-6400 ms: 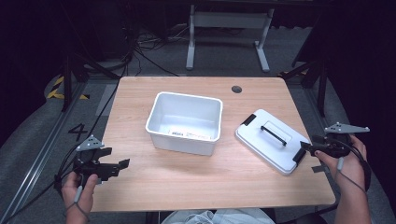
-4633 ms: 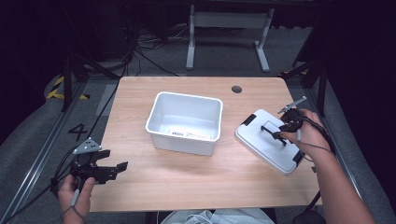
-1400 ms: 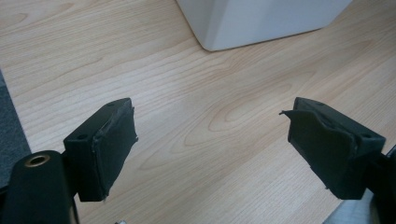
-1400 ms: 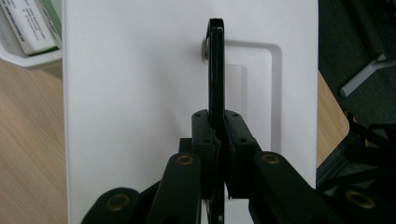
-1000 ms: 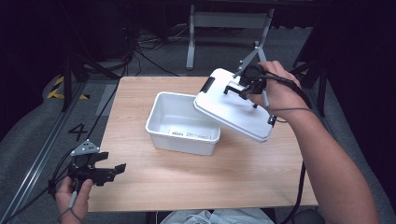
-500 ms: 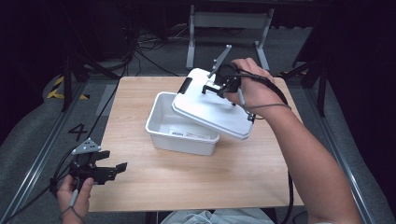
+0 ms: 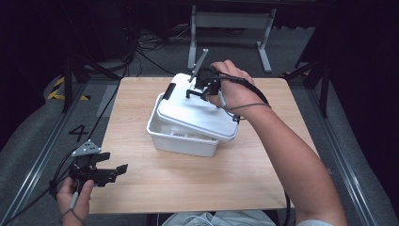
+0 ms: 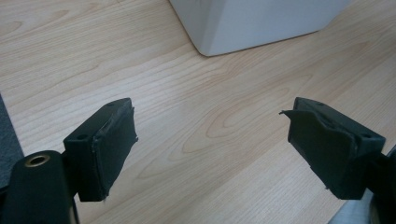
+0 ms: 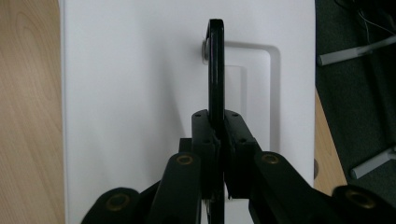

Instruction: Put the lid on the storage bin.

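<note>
Down at the near-left corner of the table [image 7: 155, 188] the left gripper [image 7: 101, 173] hovers low over the wood, jaws spread wide and holding nothing, well apart from the action. In the left gripper view its pads [image 8: 108, 144] frame bare tabletop with just a corner of the white bin [image 8: 252, 23] beyond. Further in, that bin [image 7: 181, 141] sits mid-table, and the lid [image 7: 195, 113] is riding over it, tilted and skewed, its near edge overhanging the bin's front rim while the far end stands higher. Beyond that, the right gripper [image 7: 200, 87] is pinched tight on the lid's black handle [image 9: 215, 70], seen edge-on between the jaws in the right gripper view. The risk here looks real: the handle is thin and seems hinged, so the lid could swing or slip in the pinch and drop crooked, catching one rim and shoving the bin across the wood, with no other gripper bracing it. The lid itself looks clean, glossy white plastic with a recessed handle well and a dark latch [image 7: 169, 90] at the far-left end.
</note>
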The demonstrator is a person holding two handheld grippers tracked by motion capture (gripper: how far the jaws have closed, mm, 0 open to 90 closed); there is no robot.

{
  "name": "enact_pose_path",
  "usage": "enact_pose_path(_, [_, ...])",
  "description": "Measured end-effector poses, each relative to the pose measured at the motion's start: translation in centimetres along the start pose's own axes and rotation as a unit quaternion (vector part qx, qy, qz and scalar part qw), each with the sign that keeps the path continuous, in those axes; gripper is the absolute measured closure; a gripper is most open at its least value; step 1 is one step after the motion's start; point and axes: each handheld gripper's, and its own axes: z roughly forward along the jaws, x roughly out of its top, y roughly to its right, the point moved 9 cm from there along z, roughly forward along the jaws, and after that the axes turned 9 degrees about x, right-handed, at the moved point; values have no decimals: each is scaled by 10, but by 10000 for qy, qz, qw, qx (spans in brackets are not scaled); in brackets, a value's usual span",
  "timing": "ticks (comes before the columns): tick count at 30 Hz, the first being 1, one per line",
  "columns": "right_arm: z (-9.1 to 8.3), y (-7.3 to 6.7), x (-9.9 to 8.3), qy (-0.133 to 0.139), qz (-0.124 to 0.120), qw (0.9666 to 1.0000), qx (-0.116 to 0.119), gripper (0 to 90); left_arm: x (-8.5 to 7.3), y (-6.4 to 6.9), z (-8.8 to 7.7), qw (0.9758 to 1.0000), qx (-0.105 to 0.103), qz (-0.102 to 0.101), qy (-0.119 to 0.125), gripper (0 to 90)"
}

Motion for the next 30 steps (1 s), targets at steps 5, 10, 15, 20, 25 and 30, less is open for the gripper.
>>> enact_pose_path(5, [10,-5,10,-42,-115,9999,57,851,-1,-1,-1,10000,18,-14,36,156])
enact_pose_path(10, [19,-9,19,-62,-206,9997,139,851,-2,-1,-3,10000,30,-32,30,156])
enact_pose_path(15, [28,-11,23,-136,-236,9995,142,851,-3,-1,-4,10000,28,-14,9,156])
enact_pose_path(20, [36,-11,24,-174,-245,9994,185,851,-3,-2,-3,10000,29,0,7,156])
enact_pose_path(25, [44,-11,25,-240,-287,9991,219,851,-2,-2,-3,10000,30,-26,14,156])
enact_pose_path(30, [52,-12,26,-290,-369,9986,231,851,-2,-1,-3,10000,28,-38,20,156])
